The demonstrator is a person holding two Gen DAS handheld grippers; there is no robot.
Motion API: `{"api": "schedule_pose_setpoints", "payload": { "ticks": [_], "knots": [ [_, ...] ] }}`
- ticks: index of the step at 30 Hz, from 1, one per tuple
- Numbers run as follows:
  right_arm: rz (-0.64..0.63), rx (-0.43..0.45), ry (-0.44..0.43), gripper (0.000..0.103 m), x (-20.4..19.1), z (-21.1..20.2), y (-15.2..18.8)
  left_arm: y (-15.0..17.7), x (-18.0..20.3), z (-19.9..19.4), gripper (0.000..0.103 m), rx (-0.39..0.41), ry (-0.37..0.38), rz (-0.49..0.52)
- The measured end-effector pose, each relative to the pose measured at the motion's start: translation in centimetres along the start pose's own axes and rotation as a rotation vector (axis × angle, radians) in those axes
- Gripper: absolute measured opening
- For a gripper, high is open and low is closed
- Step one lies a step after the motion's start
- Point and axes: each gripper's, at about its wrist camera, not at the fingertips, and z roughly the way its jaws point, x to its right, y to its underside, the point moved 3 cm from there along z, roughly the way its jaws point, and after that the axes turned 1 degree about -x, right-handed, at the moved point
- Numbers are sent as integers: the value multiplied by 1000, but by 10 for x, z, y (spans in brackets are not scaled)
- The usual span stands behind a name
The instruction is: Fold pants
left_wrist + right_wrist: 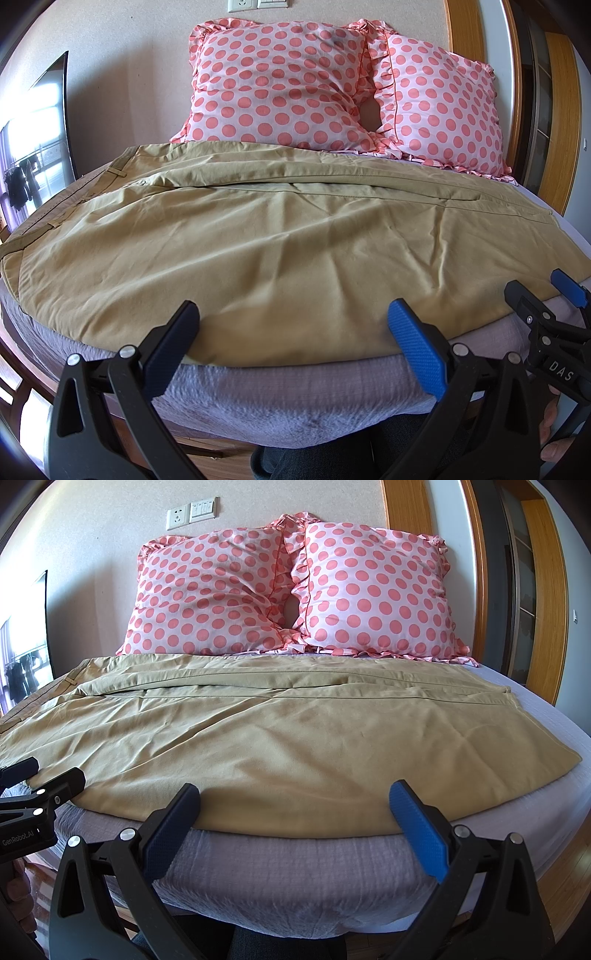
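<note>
Khaki pants (pixel 258 240) lie spread across the bed, waistband with belt loops at the left, leg hems at the right, one leg folded over the other; they also show in the right wrist view (pixel 280 738). My left gripper (pixel 293 314) is open and empty, just above the pants' near edge. My right gripper (pixel 295 794) is open and empty at the same near edge, further right. The right gripper shows in the left wrist view (pixel 535 291), and the left gripper in the right wrist view (pixel 48 771).
The pants lie on a lavender bedspread (pixel 295 398). Two pink polka-dot pillows (pixel 280 81) (pixel 373 590) lean on the wall at the head. A dark screen (pixel 48 122) stands at the left. A wooden door frame (pixel 543 590) is at the right.
</note>
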Motion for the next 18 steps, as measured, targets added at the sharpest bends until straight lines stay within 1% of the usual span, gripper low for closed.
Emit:
{"api": "schedule_pose_setpoints", "payload": {
  "ticks": [3,5,7,8,9,11,13,16,18],
  "knots": [
    [-2,-2,-3,102,0,0,0,0,0,0,101,2,0,1],
    [-3,-33,-33,102,2,3,-4,0,0,0,101,2,2,0],
    [45,-53,-77,102,16,5,-18,-1,-2,-1,101,-3,7,-5],
    [79,-43,-77,102,26,4,-28,-1,-2,-2,101,-1,7,-14],
    [105,-26,-62,102,37,2,-37,-2,-6,-7,101,8,9,-30],
    [148,2,-18,102,65,6,-66,-6,-12,-14,101,44,20,-55],
    [180,8,29,102,93,18,-99,-12,-15,-19,101,75,27,-74],
    [255,-48,106,102,136,58,-145,-22,-20,-24,101,97,32,-80],
    [325,-98,157,102,165,88,-168,-24,-22,-23,101,102,24,-71]
  ]
}}
